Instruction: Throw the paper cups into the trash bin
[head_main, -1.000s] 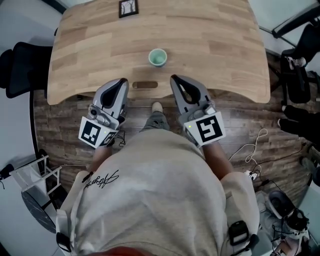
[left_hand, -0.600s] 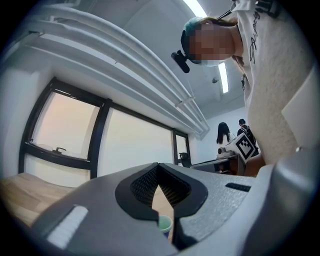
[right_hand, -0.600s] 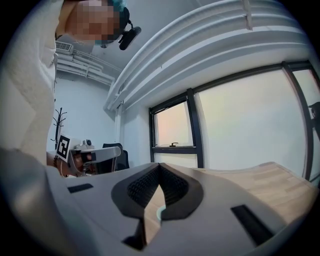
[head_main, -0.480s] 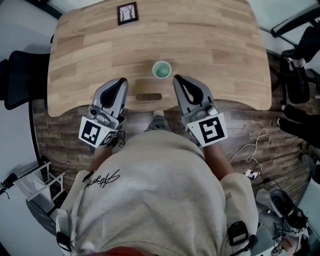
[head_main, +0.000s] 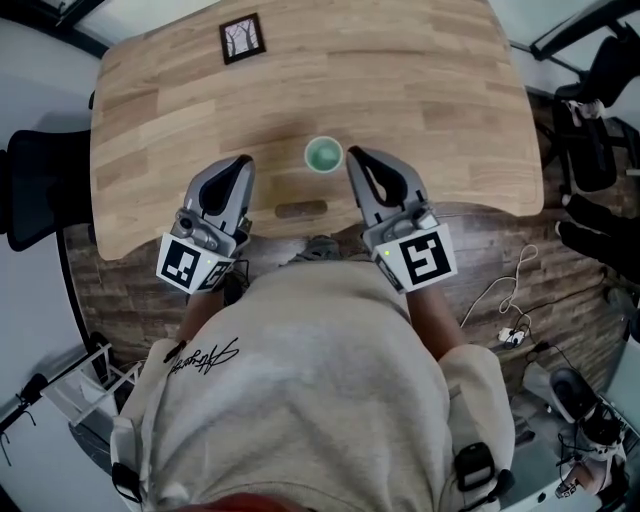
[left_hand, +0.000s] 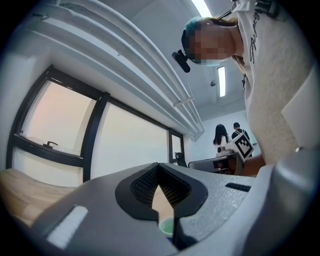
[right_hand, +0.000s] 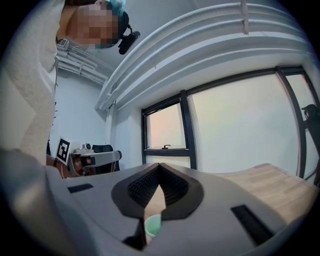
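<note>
So the paper cup (head_main: 323, 155) is standing upright with its mouth up on the wooden worktop (head_main: 420, 90), near your edge and roughly centred. It sits just ahead of the two tool tips, closer to the right one, and nothing is touching it.

Your right gripper (head_main: 357, 158) is just beside it with the jaws clenched together and nothing in them. The left gripper (head_main: 241, 165) is the same, pinched closed and empty, a bit further off to the side.

My take is that you're at the reach-and-grab step, so spread the right jaws before you go in or you'll just knock the cup over. Come at it from the side, get one jaw on each side of the wall and squeeze gently, since thin paper probably crumples or pops out. The small picture frame (head_main: 242, 38) is well out of the way at the far edge. I can't spot the bin in any view, so find it before you lift.
</note>
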